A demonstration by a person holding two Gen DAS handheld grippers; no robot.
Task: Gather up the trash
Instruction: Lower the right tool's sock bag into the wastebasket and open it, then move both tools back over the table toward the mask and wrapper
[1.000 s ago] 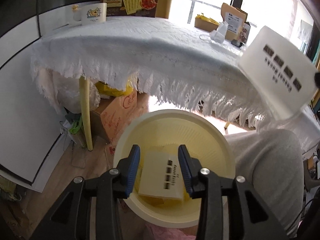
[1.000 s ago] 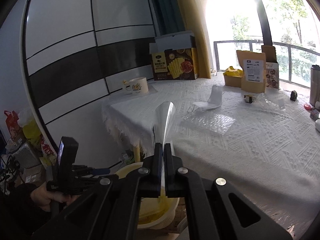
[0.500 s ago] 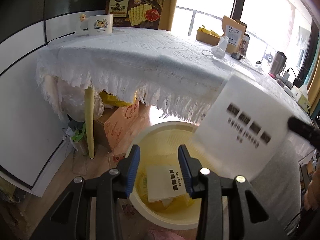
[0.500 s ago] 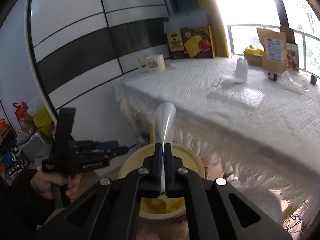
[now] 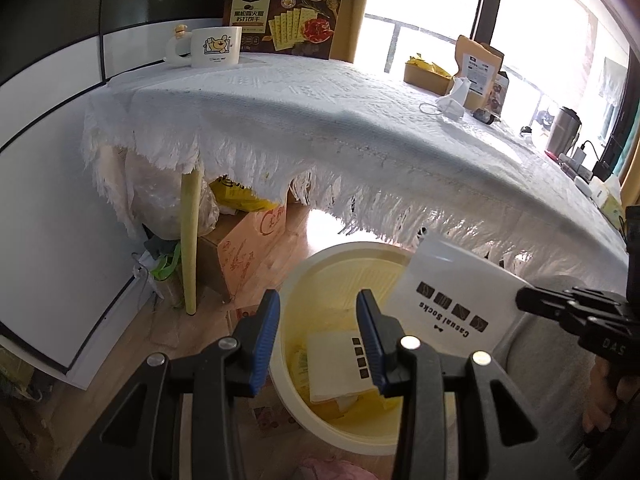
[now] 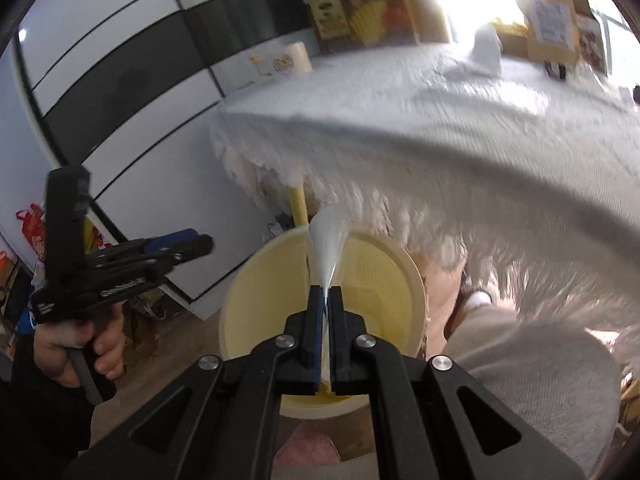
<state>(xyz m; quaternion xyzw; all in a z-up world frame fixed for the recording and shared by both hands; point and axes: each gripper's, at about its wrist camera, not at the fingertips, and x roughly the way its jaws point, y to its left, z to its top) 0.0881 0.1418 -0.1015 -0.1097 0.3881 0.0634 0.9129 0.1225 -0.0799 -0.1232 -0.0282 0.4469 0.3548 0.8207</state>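
over the pale yellow bin [image 5: 400,256] that stands on the floor just beside the fringed edge of the cloth-covered table [image 5: 320,120], the right gripper [image 6: 325,312] has its jaws pressed together on one edge of a flat white sock wrapper [image 5: 452,300], printed with small dark squares and the words "casual socks". it looks like thin plastic film, very light and limp, a little glossy, so it probably slips easily and flutters once let go; a pinch near an edge or corner, as here, seems the sensible hold, since the flat face offers nothing to grasp. seen edge-on from the right wrist, the sheet rises from the jaws as a narrow curling sliver, its long axis running forward along the fingers and out over the bin's mouth. seen from the left wrist, its broad printed face is tilted, with the free corner reaching in over the rim. the left gripper [image 5: 316,336] hangs partway spread and empty above the bin, where a similar wrapper [image 5: 336,364] already lies inside.
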